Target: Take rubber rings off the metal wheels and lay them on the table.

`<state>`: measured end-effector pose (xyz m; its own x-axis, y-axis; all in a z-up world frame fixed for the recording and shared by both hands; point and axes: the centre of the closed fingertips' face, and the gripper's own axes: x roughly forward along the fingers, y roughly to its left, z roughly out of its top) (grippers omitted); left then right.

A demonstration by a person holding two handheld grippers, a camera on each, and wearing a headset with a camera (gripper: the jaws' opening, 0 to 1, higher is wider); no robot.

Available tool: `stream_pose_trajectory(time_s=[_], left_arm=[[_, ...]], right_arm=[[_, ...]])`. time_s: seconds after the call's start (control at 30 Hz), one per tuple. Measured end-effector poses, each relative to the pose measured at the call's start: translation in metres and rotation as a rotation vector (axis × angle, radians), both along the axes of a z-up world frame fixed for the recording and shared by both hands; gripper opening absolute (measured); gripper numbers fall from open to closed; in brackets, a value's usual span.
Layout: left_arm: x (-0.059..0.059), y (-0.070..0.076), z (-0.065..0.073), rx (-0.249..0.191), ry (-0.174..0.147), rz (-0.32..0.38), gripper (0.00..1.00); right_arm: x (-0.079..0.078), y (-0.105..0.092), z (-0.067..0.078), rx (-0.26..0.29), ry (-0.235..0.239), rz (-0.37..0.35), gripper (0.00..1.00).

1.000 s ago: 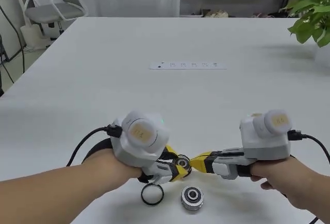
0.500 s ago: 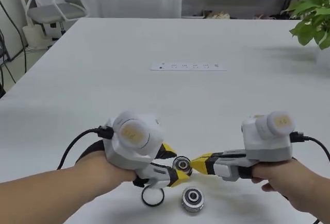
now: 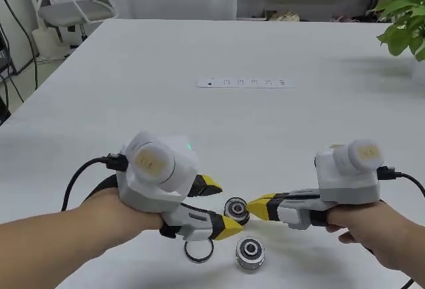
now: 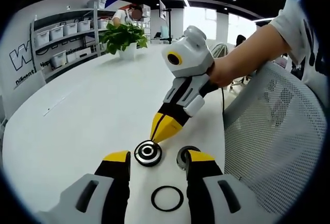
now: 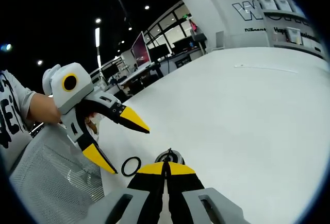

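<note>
A metal wheel (image 3: pixel 236 210) with a black rubber ring on it sits between the spread jaws of my left gripper (image 3: pixel 222 205), which is open and not touching it. My right gripper (image 3: pixel 255 207) is shut, with its yellow tips against the wheel's rim. In the left gripper view the wheel (image 4: pixel 148 153) lies just ahead of the left gripper (image 4: pixel 158 157), with the right gripper (image 4: pixel 161 134) at its far edge. A loose rubber ring (image 3: pixel 198 250) lies flat on the table. A second wheel (image 3: pixel 250 252) stands beside it. The right gripper view shows the right gripper (image 5: pixel 166 168), wheel (image 5: pixel 169 157), ring (image 5: pixel 131 166) and open left gripper (image 5: pixel 126 149).
The white table (image 3: pixel 219 123) stretches far ahead, with a power strip (image 3: pixel 246 83) set in its middle. A potted plant (image 3: pixel 406 20) stands at the far right. A black cable (image 3: pixel 83 183) trails from the left gripper. Chairs stand beyond the far edge.
My left gripper has opened and let go of the wheel, drawing back a little to the left. The right gripper keeps its tips at the wheel.
</note>
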<state>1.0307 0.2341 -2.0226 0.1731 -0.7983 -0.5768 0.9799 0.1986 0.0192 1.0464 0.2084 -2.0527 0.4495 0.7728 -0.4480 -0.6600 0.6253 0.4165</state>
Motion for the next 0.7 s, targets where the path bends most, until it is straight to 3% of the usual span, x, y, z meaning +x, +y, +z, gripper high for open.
stream_pose_trajectory(time_s=[0.7], left_arm=[[-0.011, 0.028, 0.019, -0.038, 0.008, 0.025, 0.49]], right_arm=[[-0.003, 0.006, 0.006, 0.042, 0.013, 0.017, 0.0]])
